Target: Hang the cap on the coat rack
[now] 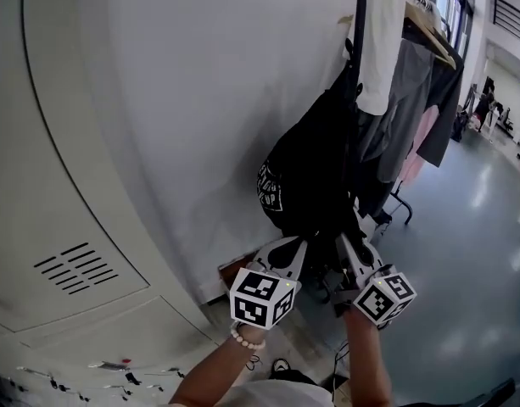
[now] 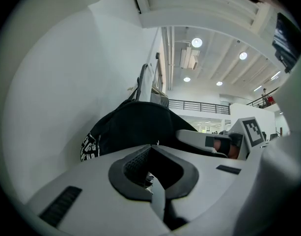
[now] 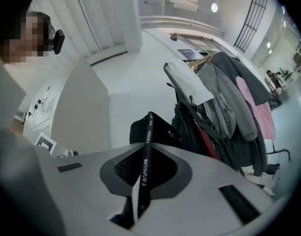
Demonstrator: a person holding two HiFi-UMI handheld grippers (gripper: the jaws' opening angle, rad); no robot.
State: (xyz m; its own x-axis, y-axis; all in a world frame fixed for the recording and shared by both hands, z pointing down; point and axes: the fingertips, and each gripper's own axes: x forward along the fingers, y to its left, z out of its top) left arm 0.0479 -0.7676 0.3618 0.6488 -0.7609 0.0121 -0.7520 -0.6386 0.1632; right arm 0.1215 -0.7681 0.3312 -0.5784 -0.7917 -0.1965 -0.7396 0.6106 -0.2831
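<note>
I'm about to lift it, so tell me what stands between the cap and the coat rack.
Nothing separate stands between them: the cap, held by the left gripper and right gripper, is right beside the coat rack. But a white garment and a dark bag hang over its near post.

The cap (image 1: 306, 176) is black with a patch of white lettering on its side. Its strap (image 3: 145, 166) is black too, with FASHION in white letters. The left hand-held gripper (image 1: 295, 244) and the right hand-held gripper (image 1: 344, 242) are pale grey with black pads and black-and-white square markers. Behind hang a white garment (image 1: 383, 41), a grey garment (image 1: 404, 100) and a pink garment (image 1: 421, 147). The wall (image 1: 200, 100) is white and the floor (image 1: 472, 227) a glossy blue-grey.
</note>
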